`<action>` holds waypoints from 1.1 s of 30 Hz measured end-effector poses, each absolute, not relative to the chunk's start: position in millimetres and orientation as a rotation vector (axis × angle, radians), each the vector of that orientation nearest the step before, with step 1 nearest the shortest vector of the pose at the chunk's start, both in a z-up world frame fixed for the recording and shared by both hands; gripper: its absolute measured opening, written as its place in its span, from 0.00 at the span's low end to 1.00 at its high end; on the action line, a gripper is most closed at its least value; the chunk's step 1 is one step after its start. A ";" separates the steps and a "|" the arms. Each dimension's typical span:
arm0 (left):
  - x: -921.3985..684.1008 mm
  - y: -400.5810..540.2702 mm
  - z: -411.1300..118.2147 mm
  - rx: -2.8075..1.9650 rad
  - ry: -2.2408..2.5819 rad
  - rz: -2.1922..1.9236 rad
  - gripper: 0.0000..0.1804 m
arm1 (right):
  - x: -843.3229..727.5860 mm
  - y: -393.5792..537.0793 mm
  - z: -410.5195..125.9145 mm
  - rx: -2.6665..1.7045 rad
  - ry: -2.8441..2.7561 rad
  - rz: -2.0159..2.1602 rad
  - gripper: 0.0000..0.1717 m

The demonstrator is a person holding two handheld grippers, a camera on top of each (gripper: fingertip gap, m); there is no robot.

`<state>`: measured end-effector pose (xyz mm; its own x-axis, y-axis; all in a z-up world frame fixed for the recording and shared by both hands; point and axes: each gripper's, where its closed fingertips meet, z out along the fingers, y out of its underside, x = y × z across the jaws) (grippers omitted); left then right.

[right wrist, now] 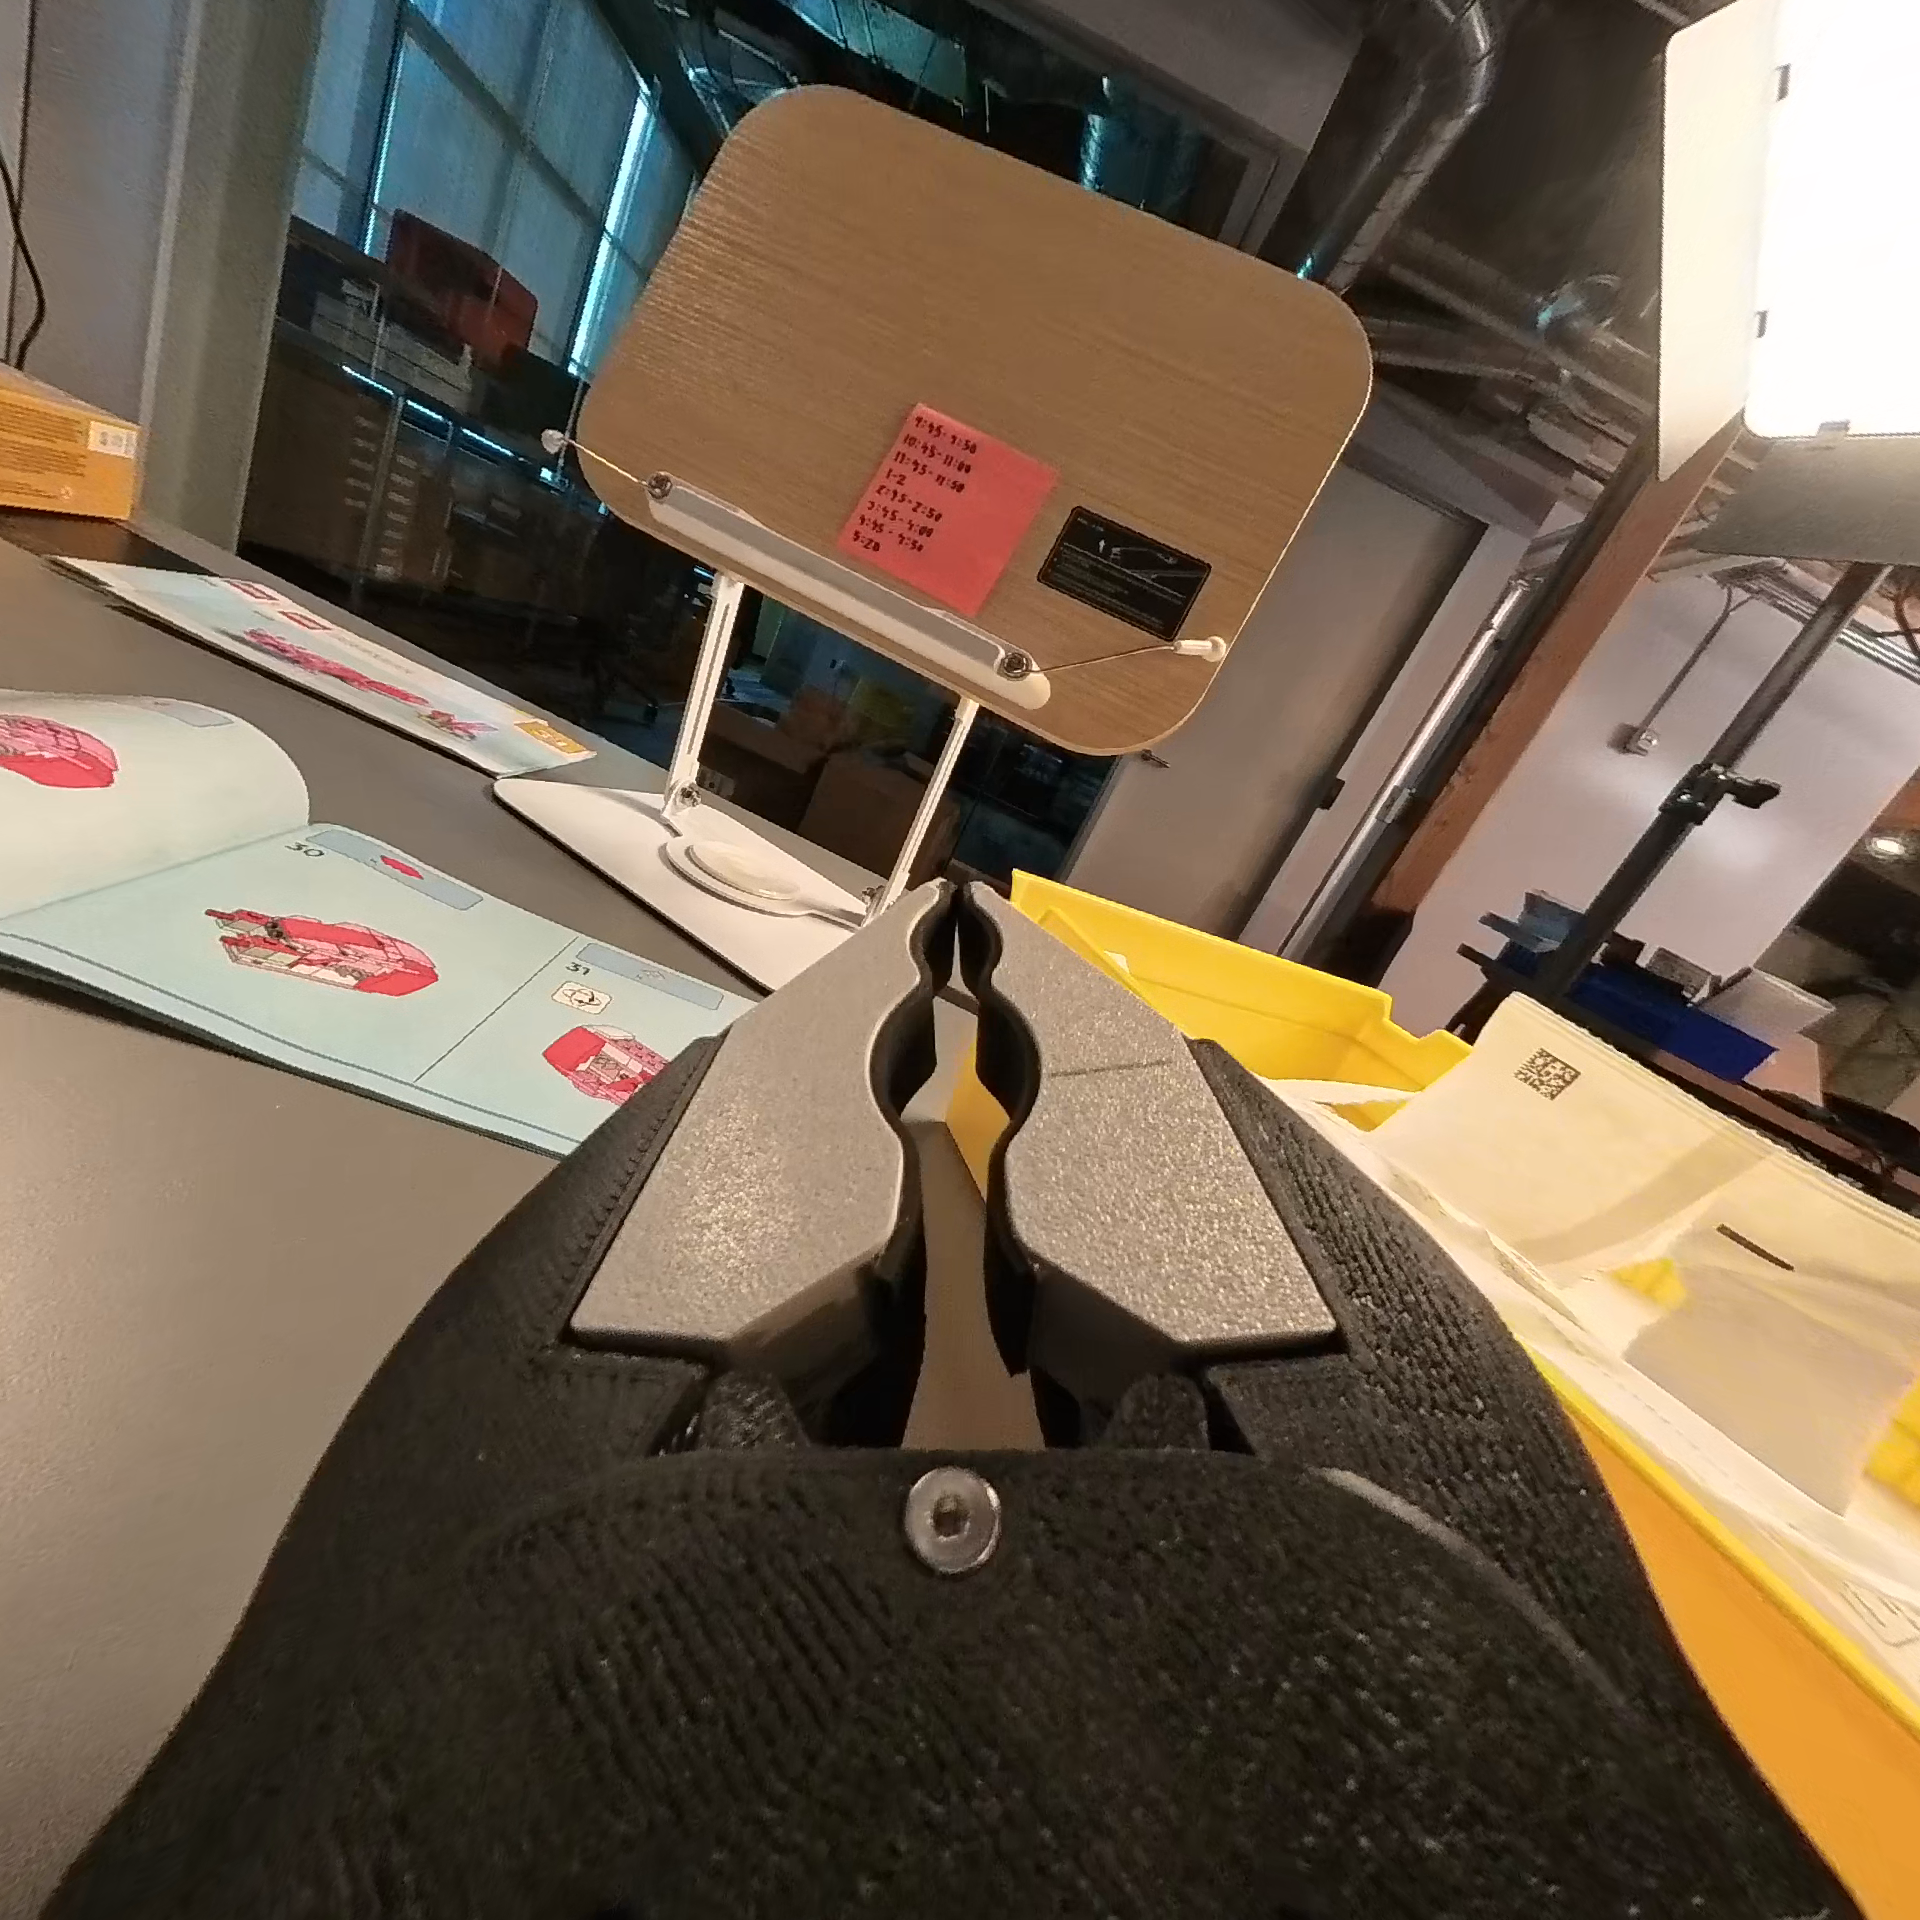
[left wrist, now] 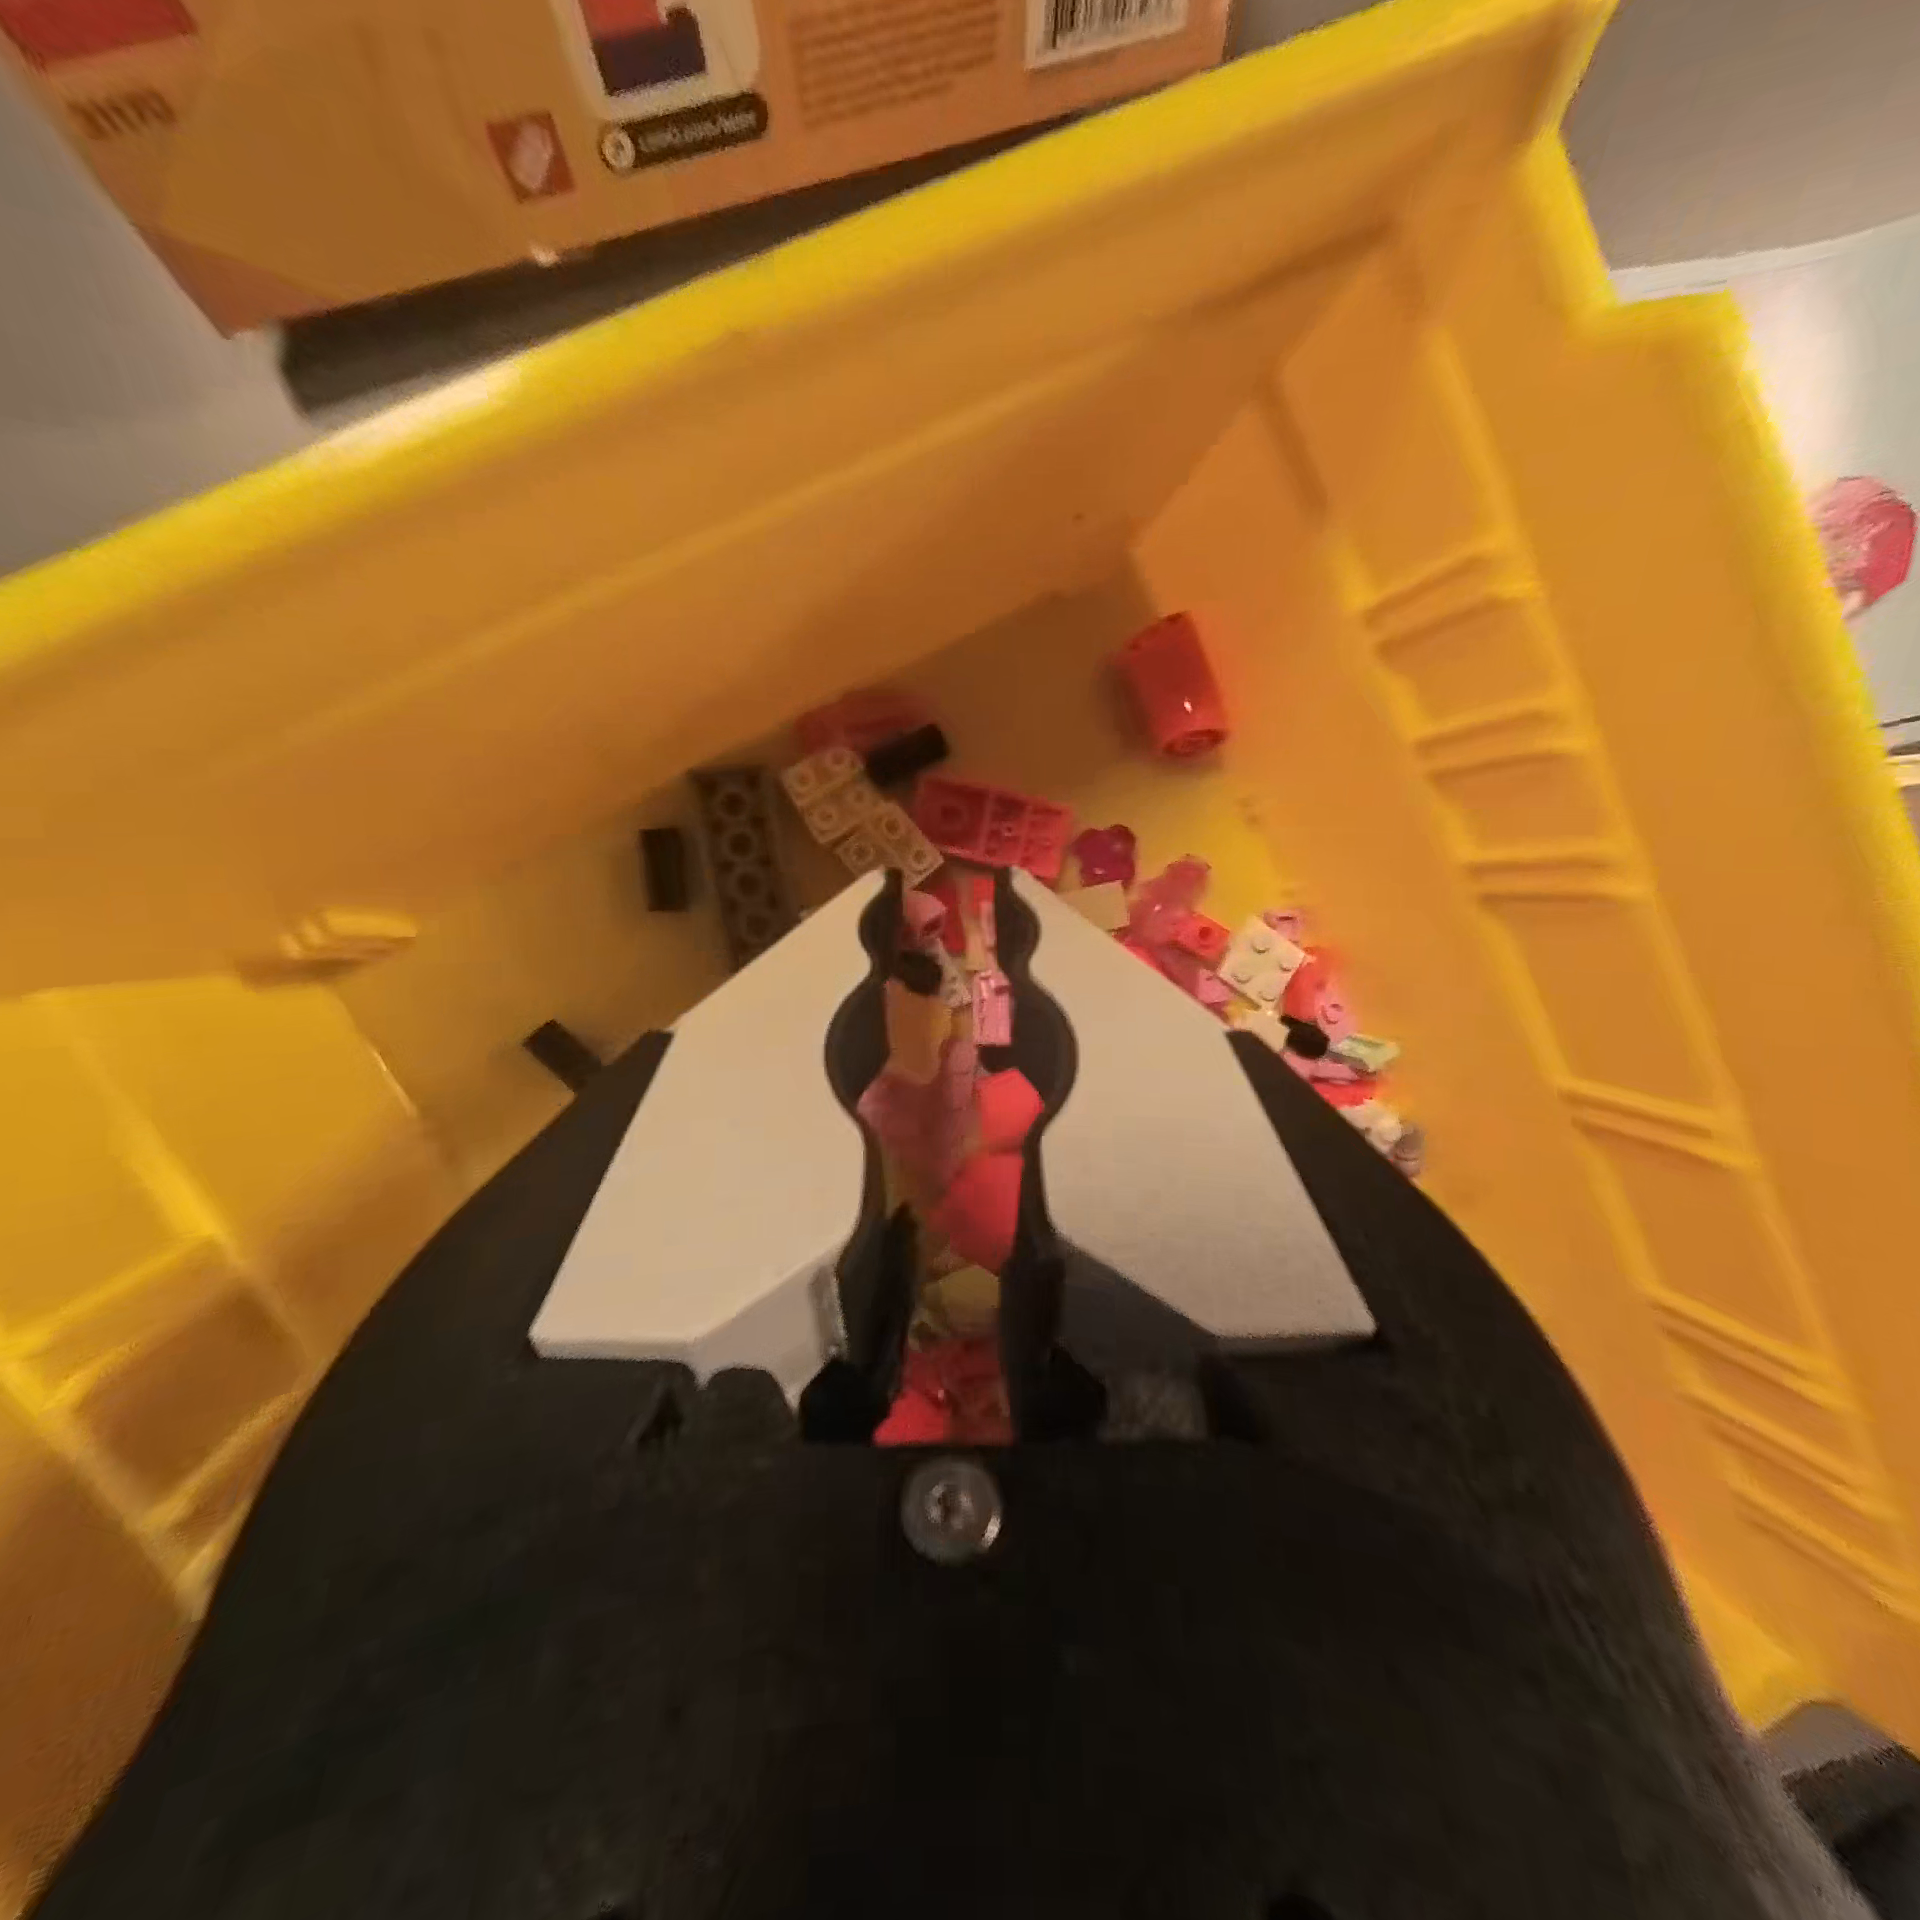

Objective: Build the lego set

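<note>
In the left wrist view we see the left gripper (left wrist: 943,883) reaching down into a yellow bin (left wrist: 727,499), its white fingers (left wrist: 769,1091) standing a narrow way apart over a heap of small pink, red and white building bricks (left wrist: 1226,966) in the middle of the frame. Bricks show through the gap between the fingers, but the picture is blurred and we cannot tell whether the pads press on any of them. Just beyond the fingertips lie a white studded plate (left wrist: 862,821) and a red flat brick (left wrist: 997,842); a grey long brick (left wrist: 743,873) lies to their left, and a red round brick (left wrist: 1174,691) sits alone on the bin floor toward the upper right. A cardboard box (left wrist: 520,135) stands behind the bin at the upper left. In the right wrist view the right gripper (right wrist: 954,902) has its grey fingers (right wrist: 790,1143) closed tip to tip with nothing between them, held above a dark table (right wrist: 208,1299). An open instruction booklet (right wrist: 312,966) lies at the left, a wooden book stand (right wrist: 966,343) with a pink sticky note (right wrist: 945,504) rises in the upper middle, and a second yellow bin (right wrist: 1195,966) holding paper bags (right wrist: 1610,1195) sits at the right.
</note>
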<state>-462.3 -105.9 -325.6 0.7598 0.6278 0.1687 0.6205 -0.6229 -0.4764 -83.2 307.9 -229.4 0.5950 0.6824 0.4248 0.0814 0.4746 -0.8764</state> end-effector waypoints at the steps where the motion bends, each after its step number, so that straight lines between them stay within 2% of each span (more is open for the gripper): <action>1: -462.0 -106.7 -327.8 -2.441 -0.945 0.016 0.10 | -83.3 307.9 -229.5 -1.030 -0.880 0.432 0.00; 12: -460.1 -116.8 -342.7 -2.521 -0.946 0.054 0.10 | -83.9 308.2 -230.1 -1.033 -0.884 0.432 0.00; 15: -461.5 -119.6 -343.3 -2.543 -0.928 0.084 0.04 | -84.1 308.1 -230.4 -1.034 -0.885 0.435 0.00; 18: -459.5 -120.1 -339.5 -2.549 -0.873 0.107 0.04 | -84.2 307.9 -230.5 -1.034 -0.886 0.437 0.00; 22: -448.6 -101.2 -302.3 -2.369 -0.608 0.176 0.04 | -83.8 307.8 -230.1 -1.032 -0.884 0.440 0.00; 28: -382.3 -77.8 -210.8 -1.926 0.251 0.728 0.04 | -84.3 307.2 -230.3 -1.032 -0.887 0.443 0.00; 33: -372.1 -86.3 -196.5 -1.840 0.339 0.908 0.04 | -84.0 306.8 -230.3 -1.031 -0.888 0.445 0.00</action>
<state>-372.1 -86.3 -196.5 0.6771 0.1663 -0.7168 -0.5958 -0.4479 -0.6667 -84.0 306.8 -230.3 0.5857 0.6926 0.4211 0.0768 0.4698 -0.8794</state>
